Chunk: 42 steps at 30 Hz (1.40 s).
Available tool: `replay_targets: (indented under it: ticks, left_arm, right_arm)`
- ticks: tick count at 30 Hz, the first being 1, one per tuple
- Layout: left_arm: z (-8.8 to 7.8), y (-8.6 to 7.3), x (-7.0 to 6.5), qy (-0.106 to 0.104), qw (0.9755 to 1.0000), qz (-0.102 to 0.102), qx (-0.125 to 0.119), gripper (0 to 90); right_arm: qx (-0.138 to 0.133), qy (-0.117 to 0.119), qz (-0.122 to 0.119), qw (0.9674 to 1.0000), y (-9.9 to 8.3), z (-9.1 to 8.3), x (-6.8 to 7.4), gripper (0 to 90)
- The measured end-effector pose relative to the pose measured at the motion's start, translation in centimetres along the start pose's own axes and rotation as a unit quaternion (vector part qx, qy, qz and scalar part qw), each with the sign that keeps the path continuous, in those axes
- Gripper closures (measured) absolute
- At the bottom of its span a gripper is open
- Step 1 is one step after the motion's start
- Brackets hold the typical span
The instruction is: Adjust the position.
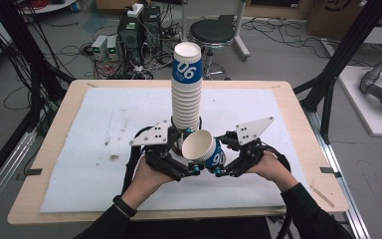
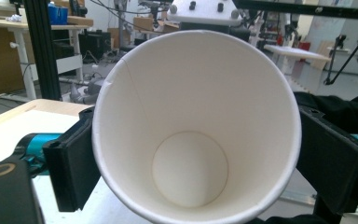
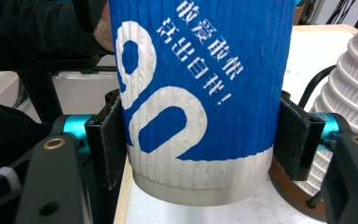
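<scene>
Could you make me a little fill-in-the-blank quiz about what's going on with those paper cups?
1. The loose cup between the two grippers is blue and ____.
2. The right gripper has its jaws pressed against the cup's ____ outer wall.
3. The tall stack of cups stands on the ____ mat.

Missing words: white; ribbed; white

A robotics lab, by all signs: desktop computers [image 1: 138, 31] and tangled cables [image 1: 79, 52] on the grey floor at upper left, a round stool [image 1: 211, 32] at top centre, black frame struts [image 1: 345, 50] at right, a wooden desk [image 1: 54, 144] with white mat.
</scene>
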<state>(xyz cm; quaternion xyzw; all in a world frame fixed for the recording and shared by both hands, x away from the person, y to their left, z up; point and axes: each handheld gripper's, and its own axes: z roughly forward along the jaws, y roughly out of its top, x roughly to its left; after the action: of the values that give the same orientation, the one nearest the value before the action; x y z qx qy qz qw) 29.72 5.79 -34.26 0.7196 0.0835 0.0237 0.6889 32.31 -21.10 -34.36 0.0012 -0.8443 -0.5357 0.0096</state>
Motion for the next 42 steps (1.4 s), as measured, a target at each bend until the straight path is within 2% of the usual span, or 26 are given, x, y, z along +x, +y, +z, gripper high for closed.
replay_targets:
  ticks: [3, 9, 15, 22, 26, 28, 29, 32, 37, 39, 42]
  left_arm:
    - [-0.2, -0.1, 0.1, 0.003, 1.0000, 0.005, -0.002, 17.9]
    - [-0.4, -0.1, 0.3, -0.003, 1.0000, 0.004, -0.001, 20.7]
    - [-0.6, 0.1, 0.5, -0.009, 0.9998, 0.000, 0.015, 22.3]
    - [-0.4, 0.4, 0.4, -0.006, 0.9979, 0.013, 0.064, 23.5]
    - [-0.1, 0.7, 0.1, -0.002, 0.9957, 0.028, 0.088, 23.7]
    - [0.0, 0.8, 0.0, 0.002, 0.9951, 0.034, 0.092, 23.7]
    - [0.0, 0.9, 0.0, 0.003, 0.9952, 0.035, 0.092, 23.6]
    - [-0.1, 0.9, 0.0, 0.005, 0.9966, 0.030, 0.076, 21.7]
    - [0.0, 0.6, 0.0, 0.000, 0.9995, 0.009, 0.030, 17.5]
    - [0.0, 0.6, 0.0, -0.008, 0.9999, -0.004, 0.011, 16.8]
    - [-0.1, 0.6, 0.1, -0.009, 0.9999, -0.012, -0.003, 16.8]
  right_arm:
    - [-0.001, 0.000, 0.002, 1.0000, 0.0, 0.2, 0.0, 29.7]
    - [-0.003, -0.003, 0.001, 1.0000, -0.1, 0.5, 0.0, 29.7]
    - [0.009, -0.008, 0.003, 0.9999, -0.2, 0.6, 0.2, 25.6]
    - [0.020, -0.019, 0.002, 0.9996, 0.0, 0.6, 0.3, 22.1]
    - [0.030, -0.013, 0.010, 0.9994, -0.2, 1.3, 0.3, 22.0]
    - [0.033, -0.006, 0.015, 0.9993, -0.3, 1.6, 0.3, 26.4]
    - [0.031, -0.001, 0.013, 0.9994, -0.4, 1.8, 0.3, 29.2]
    - [0.016, 0.001, 0.012, 0.9998, -0.5, 2.0, 0.3, 29.7]
    - [-0.016, 0.008, 0.020, 0.9996, -0.6, 2.0, 0.2, 29.6]
    - [-0.026, 0.005, 0.015, 0.9995, -0.6, 2.0, 0.2, 29.6]
    - [-0.040, 0.006, 0.021, 0.9990, -0.6, 2.1, 0.3, 29.6]
